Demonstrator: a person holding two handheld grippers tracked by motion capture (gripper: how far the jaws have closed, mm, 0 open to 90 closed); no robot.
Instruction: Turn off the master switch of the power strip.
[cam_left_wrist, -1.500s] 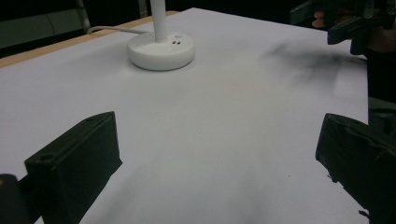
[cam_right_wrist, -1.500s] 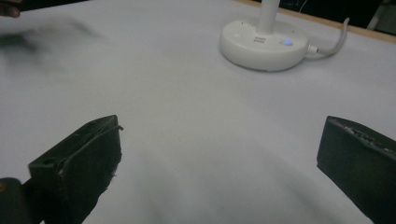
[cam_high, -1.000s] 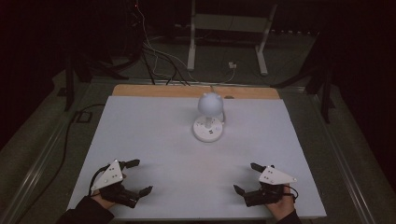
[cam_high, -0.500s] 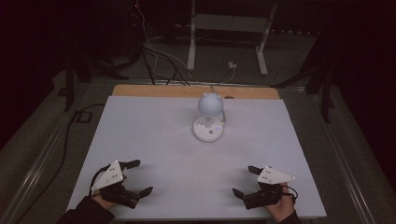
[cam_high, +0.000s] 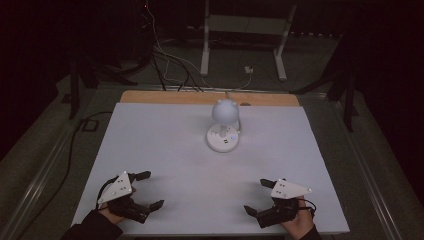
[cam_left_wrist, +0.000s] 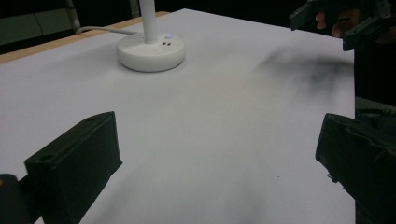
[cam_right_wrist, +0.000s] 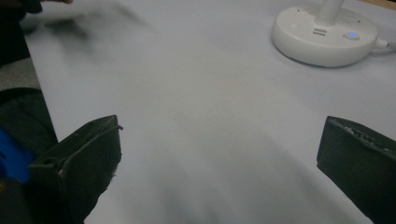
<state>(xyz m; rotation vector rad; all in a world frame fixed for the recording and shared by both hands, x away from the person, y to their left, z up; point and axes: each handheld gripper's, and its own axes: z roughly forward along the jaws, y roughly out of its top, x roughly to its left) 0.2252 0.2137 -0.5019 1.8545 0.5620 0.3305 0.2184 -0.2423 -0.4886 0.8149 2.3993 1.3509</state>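
Claws are sitting at the near edge of the white worktop (cam_high: 165, 145), both with jaws spread wide and gripping nothing. Left claw (cam_high: 148, 190) is resting low in the person's hand, and the white desk lamp (cam_high: 224, 125) is standing well ahead of it and off to its right, near the worktop's far edge. Right claw (cam_high: 260, 196) is lying well apart from the left one, with the lamp well ahead of it and to its left. Seen along the left claw's jaws, the lamp's round base (cam_left_wrist: 150, 50) is showing a small lit button; along the right claw's jaws, the same base (cam_right_wrist: 324, 39) is showing a blue light.
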